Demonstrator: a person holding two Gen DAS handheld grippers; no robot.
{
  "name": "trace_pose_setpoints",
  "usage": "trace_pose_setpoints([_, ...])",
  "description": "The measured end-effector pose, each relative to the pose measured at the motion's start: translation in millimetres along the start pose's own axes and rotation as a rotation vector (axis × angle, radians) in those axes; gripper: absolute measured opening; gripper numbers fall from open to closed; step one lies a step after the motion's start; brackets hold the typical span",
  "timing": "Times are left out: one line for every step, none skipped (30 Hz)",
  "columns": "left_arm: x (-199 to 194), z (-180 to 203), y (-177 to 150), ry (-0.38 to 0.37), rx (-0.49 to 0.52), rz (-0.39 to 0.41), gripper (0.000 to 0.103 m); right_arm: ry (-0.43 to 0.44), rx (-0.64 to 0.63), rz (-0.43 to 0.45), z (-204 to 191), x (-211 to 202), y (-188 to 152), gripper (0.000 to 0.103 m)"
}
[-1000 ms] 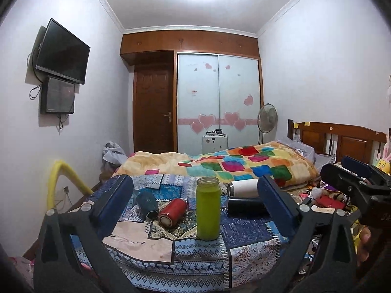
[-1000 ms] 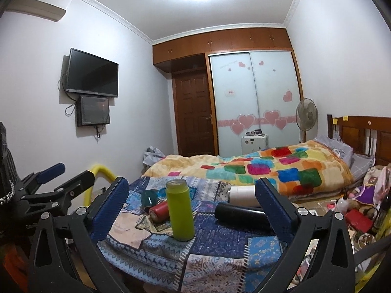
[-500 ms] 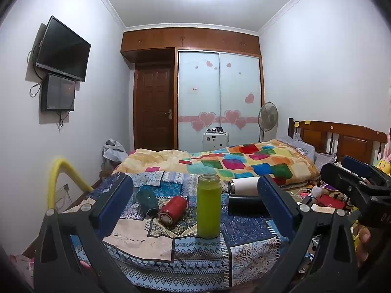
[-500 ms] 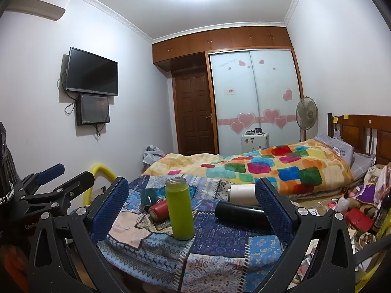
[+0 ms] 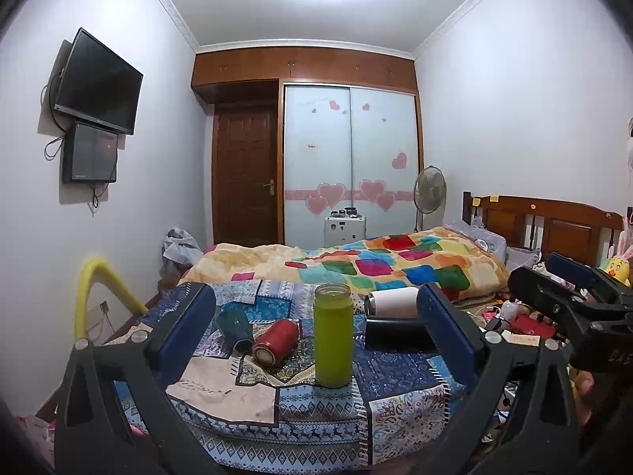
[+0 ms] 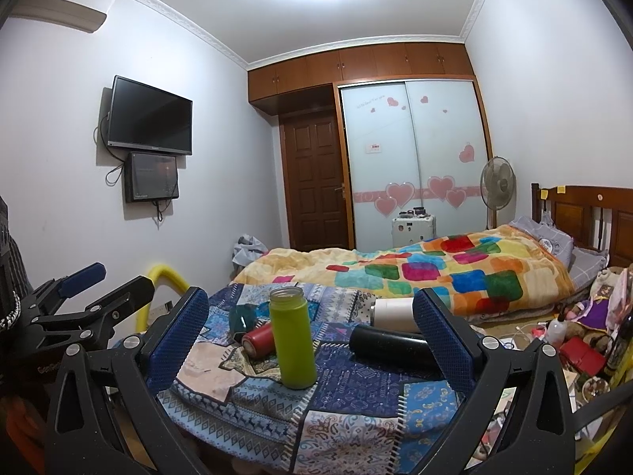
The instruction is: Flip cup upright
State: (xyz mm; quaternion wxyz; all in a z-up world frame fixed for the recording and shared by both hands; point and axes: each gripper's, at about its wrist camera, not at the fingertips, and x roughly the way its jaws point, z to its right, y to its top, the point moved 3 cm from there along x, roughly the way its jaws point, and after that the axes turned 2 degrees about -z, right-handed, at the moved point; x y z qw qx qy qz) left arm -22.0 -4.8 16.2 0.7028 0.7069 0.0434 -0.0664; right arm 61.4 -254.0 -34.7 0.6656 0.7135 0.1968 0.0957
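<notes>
Nothing moved since earlier | green cup (image 5: 333,334) upright between spread left claw (image 5: 316,328) fingers | right claw (image 6: 310,332) released, empty

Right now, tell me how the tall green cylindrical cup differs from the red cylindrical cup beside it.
The tall green cylindrical cup stands upright, open mouth up; the red cylindrical cup lies on its side. The green cup is longer than the red cup. Both rest on the patterned patchwork cloth, untouched by either gripper.
</notes>
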Motion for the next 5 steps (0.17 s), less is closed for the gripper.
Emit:
trace_pose_setpoints([0.3, -0.2, -0.7, 0.000, 0.000, -0.003, 0.103, 0.001, 0.000, 0.000, -0.3, 0.0, 0.1, 0.103])
trace_pose_setpoints([0.4, -0.3, -1.2, -0.002, -0.001, -0.004, 0.103, 0.001, -0.001, -0.001, -0.7, 0.3, 0.2, 0.103])
trace_pose_setpoints([0.5, -0.7, -1.7, -0.002, -0.002, -0.005, 0.103, 0.001, -0.002, 0.000, -1.0, 1.2, 0.3, 0.103])
trace_pose_setpoints([0.5, -1.1, -2.1, -0.001, -0.003, -0.007, 0.103, 0.000, -0.003, 0.000, -1.6, 1.3, 0.5, 0.103])
trace_pose_setpoints([0.1, -2.1, -2.2, -0.001, -0.004, -0.007, 0.103, 0.000, -0.005, 0.000, -2.8, 1.4, 0.6, 0.103])
